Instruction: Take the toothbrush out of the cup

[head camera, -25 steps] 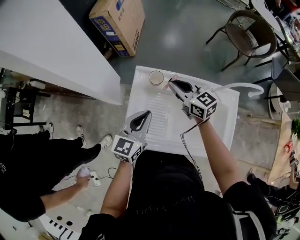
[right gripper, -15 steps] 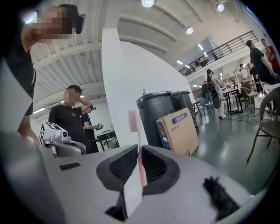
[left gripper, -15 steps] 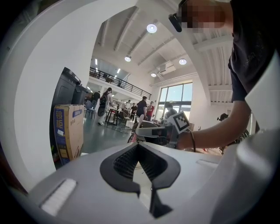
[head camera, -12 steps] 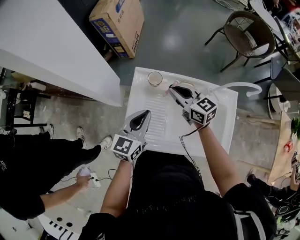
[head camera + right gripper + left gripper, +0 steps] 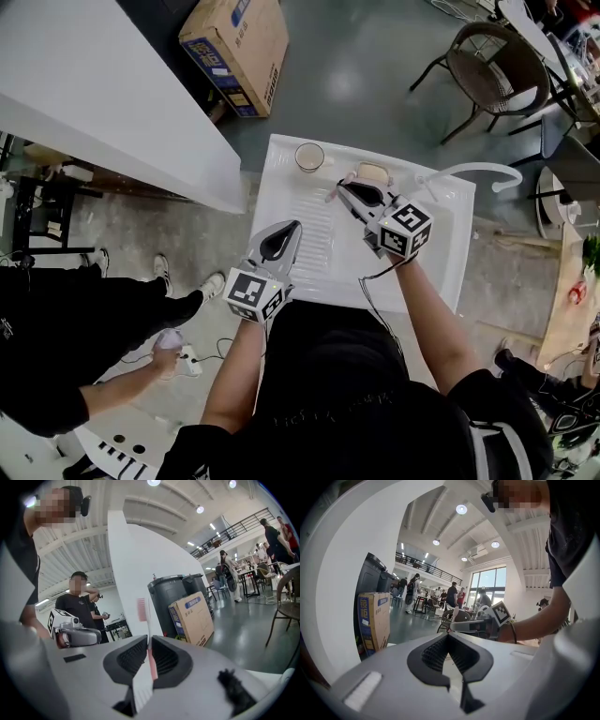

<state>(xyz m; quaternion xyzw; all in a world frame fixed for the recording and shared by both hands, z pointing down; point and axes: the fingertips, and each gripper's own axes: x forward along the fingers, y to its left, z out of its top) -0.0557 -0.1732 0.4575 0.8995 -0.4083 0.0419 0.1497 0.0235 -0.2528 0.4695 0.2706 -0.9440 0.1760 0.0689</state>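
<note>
A small round cup stands at the far edge of the white basin. My right gripper hovers over the basin, nearer to me than the cup, shut on a pink and white toothbrush. In the right gripper view the toothbrush stands up between the jaws, with its pink bristles at the top. My left gripper hangs at the basin's near left and is shut on nothing; its jaws meet at the tips.
A beige soap bar lies past the right gripper. A white faucet arcs at the basin's right. A white counter runs on the left, a cardboard box and a wicker chair stand beyond. A person stands at the left.
My right gripper has drawn back from the cup toward me with the toothbrush in it, uncovering the soap bar. The left gripper has stayed in place.
</note>
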